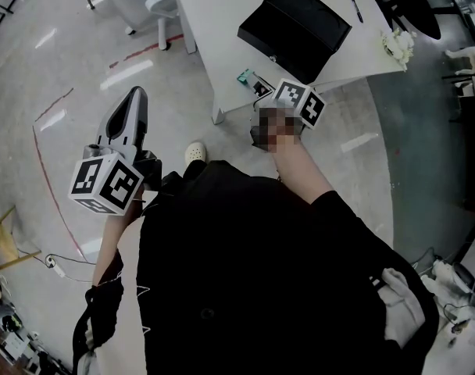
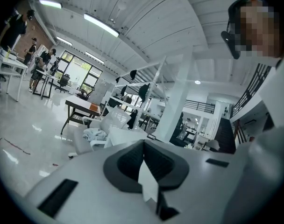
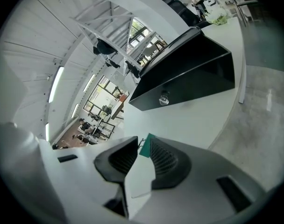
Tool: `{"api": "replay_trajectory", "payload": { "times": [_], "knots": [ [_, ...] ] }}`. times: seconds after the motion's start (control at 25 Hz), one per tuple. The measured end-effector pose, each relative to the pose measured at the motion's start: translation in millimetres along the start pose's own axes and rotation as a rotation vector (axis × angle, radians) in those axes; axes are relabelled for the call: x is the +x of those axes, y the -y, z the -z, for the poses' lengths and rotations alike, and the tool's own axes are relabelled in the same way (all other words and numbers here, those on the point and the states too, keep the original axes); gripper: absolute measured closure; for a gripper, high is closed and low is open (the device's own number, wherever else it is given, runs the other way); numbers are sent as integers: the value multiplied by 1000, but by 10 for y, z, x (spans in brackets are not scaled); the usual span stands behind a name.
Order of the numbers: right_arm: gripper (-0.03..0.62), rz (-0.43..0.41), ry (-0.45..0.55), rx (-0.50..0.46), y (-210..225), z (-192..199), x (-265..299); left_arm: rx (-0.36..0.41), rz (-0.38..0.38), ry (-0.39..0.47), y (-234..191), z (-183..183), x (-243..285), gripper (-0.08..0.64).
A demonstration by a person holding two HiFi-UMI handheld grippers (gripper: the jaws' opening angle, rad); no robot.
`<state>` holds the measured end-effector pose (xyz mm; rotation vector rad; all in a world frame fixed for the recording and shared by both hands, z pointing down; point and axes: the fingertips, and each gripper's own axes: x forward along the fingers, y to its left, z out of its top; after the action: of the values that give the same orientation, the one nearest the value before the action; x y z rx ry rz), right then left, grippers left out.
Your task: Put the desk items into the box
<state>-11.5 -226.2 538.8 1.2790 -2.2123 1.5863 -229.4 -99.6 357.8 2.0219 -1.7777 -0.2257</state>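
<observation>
A black box (image 1: 296, 22) stands on the white table (image 1: 222, 22); in the right gripper view the black box (image 3: 188, 73) fills the upper middle. A small teal item (image 1: 244, 76) lies at the table's near edge. My right gripper (image 1: 260, 89) reaches that edge. It is open by a narrow gap, and the teal item (image 3: 145, 145) sits right at its tips (image 3: 143, 143). A pen (image 1: 355, 7) lies beyond the box. My left gripper (image 1: 133, 104) hangs over the floor, left of the table. Its jaws (image 2: 143, 143) are shut and hold nothing.
A white crumpled thing (image 1: 399, 46) lies at the table's right corner. A chair (image 1: 155, 2) stands left of the table, with red tape lines (image 1: 46, 108) on the floor. My white shoe (image 1: 194, 152) is near the table leg. Other desks and people (image 2: 39, 62) are far off.
</observation>
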Motion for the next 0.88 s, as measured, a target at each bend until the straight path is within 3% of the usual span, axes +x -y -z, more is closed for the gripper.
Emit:
{"api": "replay_trajectory", "payload": {
  "times": [0.4, 0.88],
  "knots": [
    [561, 0, 21, 5, -29, -39, 10, 0, 11, -14, -19, 19, 68, 551],
    [580, 16, 33, 34, -38, -68, 51, 1, 41, -25, -65, -22, 187, 551]
  ]
}}
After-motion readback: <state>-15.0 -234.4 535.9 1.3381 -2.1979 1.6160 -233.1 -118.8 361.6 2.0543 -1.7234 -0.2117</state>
